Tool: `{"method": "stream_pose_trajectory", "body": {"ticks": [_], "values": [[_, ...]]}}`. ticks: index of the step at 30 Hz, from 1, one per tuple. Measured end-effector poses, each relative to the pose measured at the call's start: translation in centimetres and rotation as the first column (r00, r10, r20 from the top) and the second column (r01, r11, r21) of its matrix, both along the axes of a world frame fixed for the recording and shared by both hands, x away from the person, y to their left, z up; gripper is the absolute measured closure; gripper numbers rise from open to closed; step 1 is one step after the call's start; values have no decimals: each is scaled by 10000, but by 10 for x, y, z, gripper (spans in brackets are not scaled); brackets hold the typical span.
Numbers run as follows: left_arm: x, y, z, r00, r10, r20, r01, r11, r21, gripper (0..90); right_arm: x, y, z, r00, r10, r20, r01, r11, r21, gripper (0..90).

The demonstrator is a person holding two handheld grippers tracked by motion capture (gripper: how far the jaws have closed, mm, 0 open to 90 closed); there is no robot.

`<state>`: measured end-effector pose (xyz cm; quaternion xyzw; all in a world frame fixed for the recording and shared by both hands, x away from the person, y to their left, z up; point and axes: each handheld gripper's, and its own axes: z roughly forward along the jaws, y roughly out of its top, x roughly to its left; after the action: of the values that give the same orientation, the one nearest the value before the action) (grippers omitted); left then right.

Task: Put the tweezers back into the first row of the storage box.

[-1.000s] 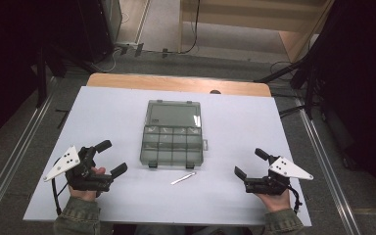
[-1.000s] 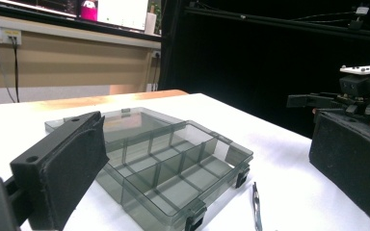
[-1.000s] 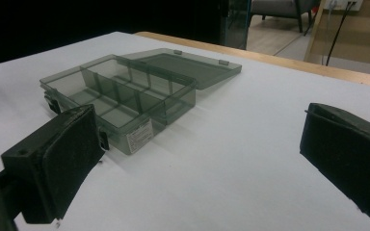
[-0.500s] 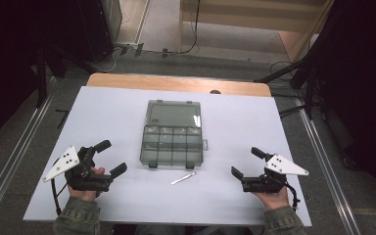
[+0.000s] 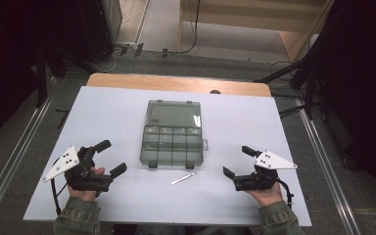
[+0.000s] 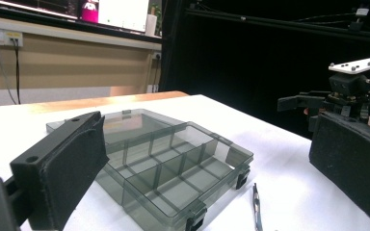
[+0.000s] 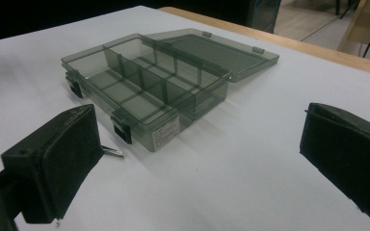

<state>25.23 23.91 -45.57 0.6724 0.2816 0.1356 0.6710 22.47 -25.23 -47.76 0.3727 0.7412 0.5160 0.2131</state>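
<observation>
High view: the left gripper [image 5: 111,157] is held low at the near left of the white worktop [image 5: 103,105], jaws spread and empty. The right gripper [image 5: 238,160] is held at the near right, likewise spread and empty. An open compartment box [image 5: 172,142] sits mid-worktop between them, a small metal tool [image 5: 183,178] just near it.

I can read no words anywhere. The box [image 7: 147,79] in front of me carries a small white sticker [image 7: 166,131]. Its print is too fine to read.
</observation>
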Motion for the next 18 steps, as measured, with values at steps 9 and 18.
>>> {"method": "stream_pose_trajectory", "body": {"ticks": [9,18], "values": [[0,0,0,10000,2,-1,-2,10000,9,0,7,11,4,9992,376,-159,-380,9991,-201,14],[0,0,0,10000,27,7,-27,10000,10,0,13,26,7,9956,877,-322,-891,9950,-459,15]]}}
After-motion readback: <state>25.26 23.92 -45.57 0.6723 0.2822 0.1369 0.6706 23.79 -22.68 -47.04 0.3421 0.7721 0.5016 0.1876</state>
